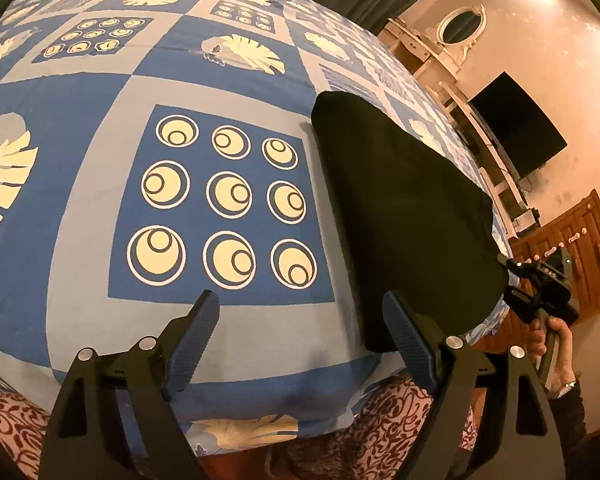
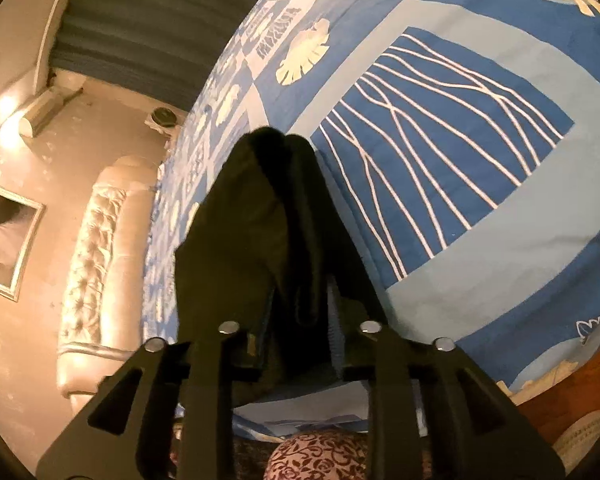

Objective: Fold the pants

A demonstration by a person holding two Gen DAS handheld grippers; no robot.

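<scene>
The black pants (image 1: 404,216) lie folded on the blue patterned bedspread (image 1: 100,128), at the right side of the left wrist view. My left gripper (image 1: 300,328) is open and empty, hovering over the bed's near edge just left of the pants. My right gripper (image 1: 540,284) shows at the pants' right edge, held by a hand. In the right wrist view the right gripper (image 2: 296,264) is shut on a bunched fold of the pants (image 2: 244,232), which drapes over and hides its fingers.
The bedspread (image 2: 480,208) covers the whole bed. A maroon floral sheet (image 1: 12,416) hangs below the near edge. A dark TV (image 1: 516,124) and a wooden cabinet (image 1: 580,248) stand by the wall at right. A tufted headboard (image 2: 96,248) is at the left.
</scene>
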